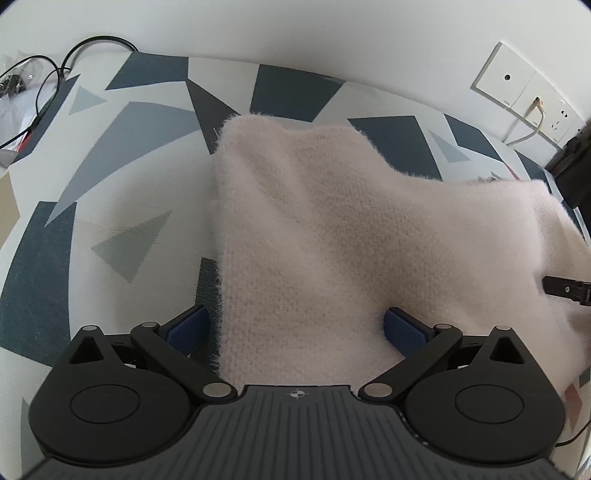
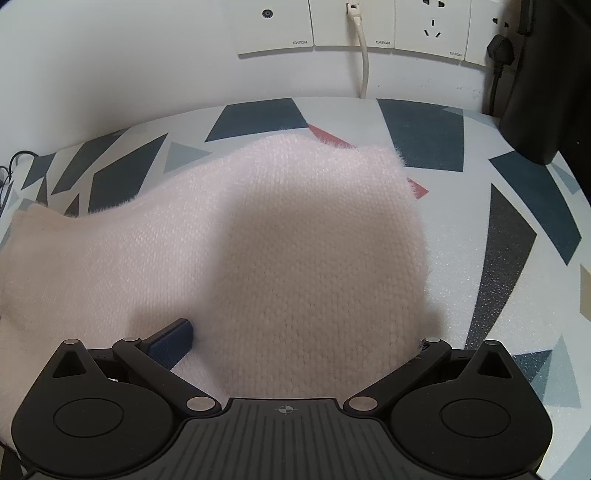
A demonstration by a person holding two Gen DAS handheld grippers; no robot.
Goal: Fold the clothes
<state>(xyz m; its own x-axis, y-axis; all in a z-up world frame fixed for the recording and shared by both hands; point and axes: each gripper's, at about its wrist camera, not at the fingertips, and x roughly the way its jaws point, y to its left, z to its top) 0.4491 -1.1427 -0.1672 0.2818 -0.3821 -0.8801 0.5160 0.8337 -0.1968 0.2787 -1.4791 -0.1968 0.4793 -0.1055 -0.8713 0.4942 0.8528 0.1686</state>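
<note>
A fluffy pale pink knitted garment [image 1: 332, 229] lies folded on the patterned tabletop [image 1: 110, 206]; it also fills the middle of the right wrist view [image 2: 295, 258]. My left gripper [image 1: 295, 332] is open, its blue pads [image 1: 188, 328] wide apart on either side of the garment's near left edge. My right gripper [image 2: 295, 343] is open too: the left blue pad [image 2: 170, 343] rests on the knit, the right pad is hidden under the garment's near right edge. The right gripper's finger shows at the right edge of the left wrist view [image 1: 565, 290].
The table has a blue, grey and white geometric cover [image 2: 480, 240]. Black cables [image 1: 55, 70] and clutter lie at the far left. Wall sockets [image 2: 369, 29] with a white cable [image 2: 364, 62] sit behind the table. A black object [image 2: 539, 81] stands at the far right.
</note>
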